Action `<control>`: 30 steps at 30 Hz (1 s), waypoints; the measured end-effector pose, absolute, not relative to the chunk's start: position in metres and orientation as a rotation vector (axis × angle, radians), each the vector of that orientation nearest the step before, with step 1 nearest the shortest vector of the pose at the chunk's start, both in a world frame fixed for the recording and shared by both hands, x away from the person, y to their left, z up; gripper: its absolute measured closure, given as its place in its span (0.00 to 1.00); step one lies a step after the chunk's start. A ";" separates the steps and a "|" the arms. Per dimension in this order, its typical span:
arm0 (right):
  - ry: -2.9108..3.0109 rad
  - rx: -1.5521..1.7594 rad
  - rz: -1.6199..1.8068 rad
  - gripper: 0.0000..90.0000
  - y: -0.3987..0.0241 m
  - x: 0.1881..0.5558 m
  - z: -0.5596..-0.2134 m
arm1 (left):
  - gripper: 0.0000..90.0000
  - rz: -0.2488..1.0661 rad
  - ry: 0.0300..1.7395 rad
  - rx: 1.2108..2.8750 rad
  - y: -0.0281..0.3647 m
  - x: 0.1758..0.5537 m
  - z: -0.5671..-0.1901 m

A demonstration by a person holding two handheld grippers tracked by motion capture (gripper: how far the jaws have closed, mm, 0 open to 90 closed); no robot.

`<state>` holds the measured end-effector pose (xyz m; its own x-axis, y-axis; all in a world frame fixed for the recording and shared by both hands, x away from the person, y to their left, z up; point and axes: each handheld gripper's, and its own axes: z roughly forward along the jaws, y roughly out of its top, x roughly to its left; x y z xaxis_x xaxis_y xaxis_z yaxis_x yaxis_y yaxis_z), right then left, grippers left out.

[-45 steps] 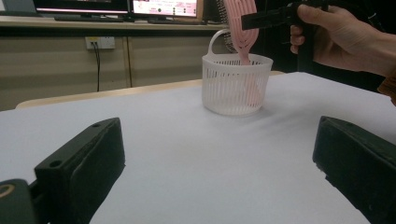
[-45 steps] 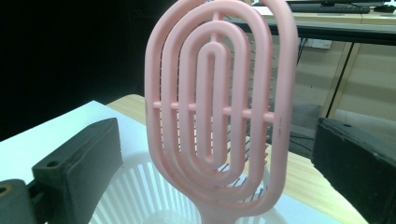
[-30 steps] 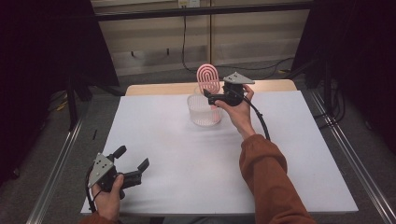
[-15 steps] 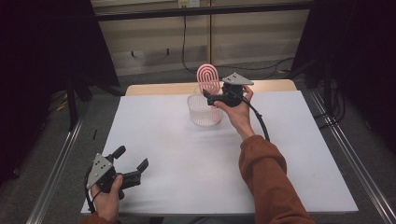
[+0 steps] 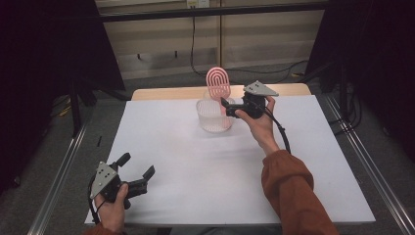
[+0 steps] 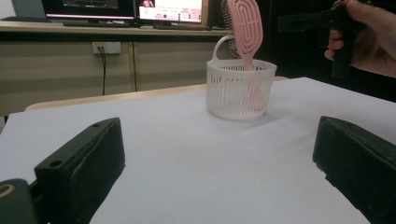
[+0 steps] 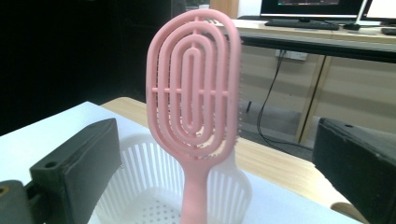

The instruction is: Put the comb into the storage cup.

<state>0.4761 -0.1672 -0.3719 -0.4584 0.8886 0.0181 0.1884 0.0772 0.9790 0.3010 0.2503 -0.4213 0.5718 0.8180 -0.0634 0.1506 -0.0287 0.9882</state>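
Observation:
A pink oval hairbrush [image 5: 218, 84] stands handle-down in a white slatted basket [image 5: 214, 117] at the far middle of the white table [image 5: 205, 166]. My right gripper [image 5: 226, 106] is just right of the basket, open, its jaws pointing at the brush without touching it. In the right gripper view the brush [image 7: 194, 93] rises from the basket [image 7: 140, 186] between the widely spread jaws. My left gripper [image 5: 138, 164] rests open near the front left corner with nothing in it. From there the basket [image 6: 240, 93] and brush [image 6: 246, 23] stand well ahead.
A wooden strip [image 5: 161, 93] runs along the table's far edge. Metal rails [image 5: 63, 166] flank the table on both sides. Cables [image 5: 193, 49] hang by the back wall. Monitors [image 6: 140, 9] sit on a desk beyond.
My right gripper has drawn back a little to the right and toward the person, away from the brush. The left gripper has stayed put.

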 end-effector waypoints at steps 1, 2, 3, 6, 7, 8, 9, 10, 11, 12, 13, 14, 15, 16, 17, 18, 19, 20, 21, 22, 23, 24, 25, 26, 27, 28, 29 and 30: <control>1.727 1.082 1.434 0.00 -0.169 0.474 -0.372 | 0.02 0.660 0.852 1.537 0.251 0.301 -0.421; 1.720 1.095 1.440 0.00 -0.170 0.472 -0.371 | 0.02 0.661 0.852 1.539 0.251 0.301 -0.421; 1.715 1.093 1.441 0.00 -0.171 0.469 -0.371 | 0.02 0.662 0.852 1.540 0.251 0.301 -0.421; 1.706 1.095 1.433 0.00 -0.176 0.463 -0.371 | 0.02 0.666 0.852 1.543 0.251 0.301 -0.421; 1.708 1.088 1.420 0.00 -0.177 0.462 -0.371 | 0.02 0.666 0.852 1.542 0.251 0.300 -0.421; 1.705 1.085 1.401 0.00 -0.179 0.460 -0.370 | 0.02 0.669 0.850 1.539 0.251 0.301 -0.421; 1.696 1.085 1.403 0.00 -0.181 0.458 -0.370 | 0.02 0.663 0.851 1.532 0.251 0.300 -0.421; 1.689 1.092 1.410 0.00 -0.183 0.456 -0.369 | 0.02 0.664 0.855 1.531 0.251 0.300 -0.421; 1.689 1.099 1.406 0.00 -0.185 0.454 -0.368 | 0.02 0.665 0.856 1.530 0.251 0.300 -0.421; 1.688 1.093 1.394 0.00 -0.186 0.452 -0.368 | 0.02 0.665 0.855 1.534 0.252 0.301 -0.421; 1.679 1.087 1.391 0.00 -0.188 0.449 -0.368 | 0.02 0.661 0.855 1.533 0.251 0.301 -0.421; 1.676 1.082 1.392 0.00 -0.189 0.447 -0.367 | 0.02 0.662 0.855 1.532 0.251 0.301 -0.421; 1.674 1.079 1.396 0.00 -0.191 0.445 -0.367 | 0.02 0.664 0.854 1.531 0.251 0.301 -0.421; 1.673 1.084 1.399 0.00 -0.192 0.442 -0.366 | 0.02 0.664 0.851 1.533 0.251 0.301 -0.421; 1.668 1.080 1.401 0.00 -0.193 0.440 -0.367 | 0.02 0.666 0.854 1.532 0.251 0.301 -0.421; 1.664 1.083 1.407 0.00 -0.194 0.438 -0.367 | 0.03 0.664 0.857 1.530 0.251 0.301 -0.421; 1.666 1.090 1.405 0.00 -0.196 0.436 -0.367 | 0.03 0.666 0.859 1.532 0.251 0.301 -0.421; 1.663 1.078 1.393 0.00 -0.197 0.434 -0.368 | 0.03 0.663 0.862 1.529 0.251 0.301 -0.421; 1.661 1.082 1.383 0.00 -0.198 0.433 -0.369 | 0.03 0.662 0.862 1.528 0.251 0.301 -0.421; 1.657 1.087 1.381 0.00 -0.200 0.431 -0.370 | 0.03 0.664 0.857 1.531 0.251 0.301 -0.421; 1.650 1.095 1.389 0.00 -0.201 0.429 -0.371 | 0.03 0.665 0.855 1.530 0.251 0.301 -0.421; 1.647 1.098 1.393 0.00 -0.203 0.427 -0.372 | 0.03 0.665 0.854 1.529 0.251 0.301 -0.421; 1.645 1.101 1.394 0.00 -0.204 0.426 -0.373 | 0.03 0.667 0.853 1.534 0.251 0.301 -0.421; 1.643 1.104 1.394 0.00 -0.205 0.424 -0.374 | 0.03 0.666 0.854 1.532 0.251 0.301 -0.421; 1.642 1.106 1.393 0.00 -0.206 0.422 -0.375 | 0.03 0.667 0.854 1.532 0.251 0.301 -0.421; 1.645 1.104 1.389 0.00 -0.206 0.420 -0.376 | 0.03 0.666 0.854 1.532 0.251 0.301 -0.421; 1.645 1.104 1.384 0.00 -0.207 0.418 -0.377 | 0.03 0.665 0.854 1.531 0.251 0.300 -0.421; 1.644 1.104 1.385 0.00 -0.208 0.415 -0.378 | 0.03 0.666 0.854 1.532 0.251 0.300 -0.421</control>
<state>0.4153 -0.2084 -0.3778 -0.3833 0.9236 0.0069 0.1634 0.0604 0.9847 0.3005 0.2508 -0.4209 0.5666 0.8220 -0.0571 0.1448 -0.0311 0.9890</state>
